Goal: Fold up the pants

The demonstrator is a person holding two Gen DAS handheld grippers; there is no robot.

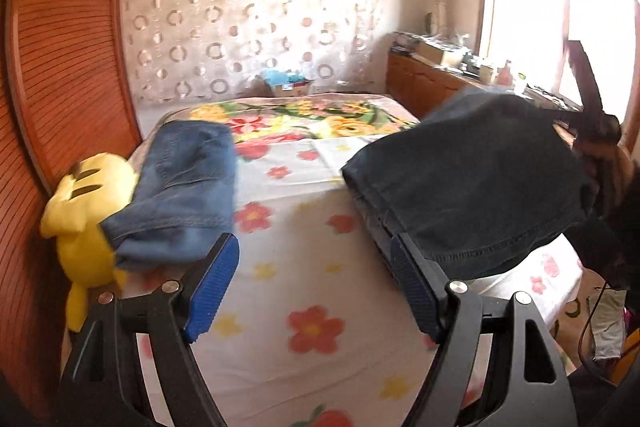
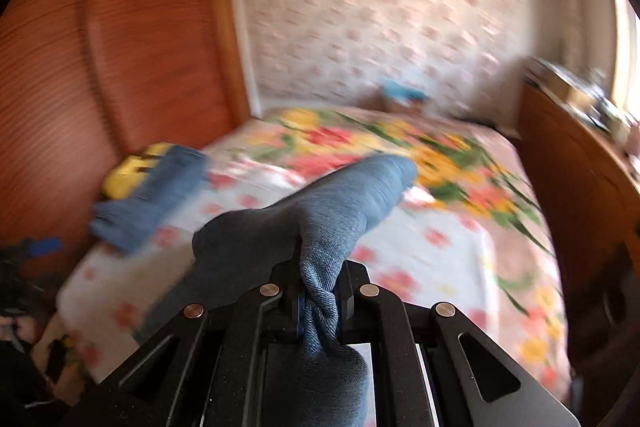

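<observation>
My right gripper [image 2: 320,301] is shut on a bunched part of blue denim pants [image 2: 320,211], held up above the bed; the cloth spills forward and down over the jaws. The same pants show dark against the window light in the left wrist view [image 1: 472,187], with the right gripper behind them at the far right. My left gripper [image 1: 316,267] is open and empty over the bed's near part, its blue pads [image 1: 212,291] wide apart. A folded pair of lighter blue jeans [image 1: 180,195] lies at the bed's left edge, and also shows in the right wrist view [image 2: 148,199].
The bed has a white flowered sheet [image 1: 304,307] and a bright floral blanket [image 1: 304,119] farther back. A yellow plush toy [image 1: 80,223] sits by the orange wooden headboard [image 1: 60,67]. A cluttered wooden cabinet [image 1: 432,83] stands at the right under the window.
</observation>
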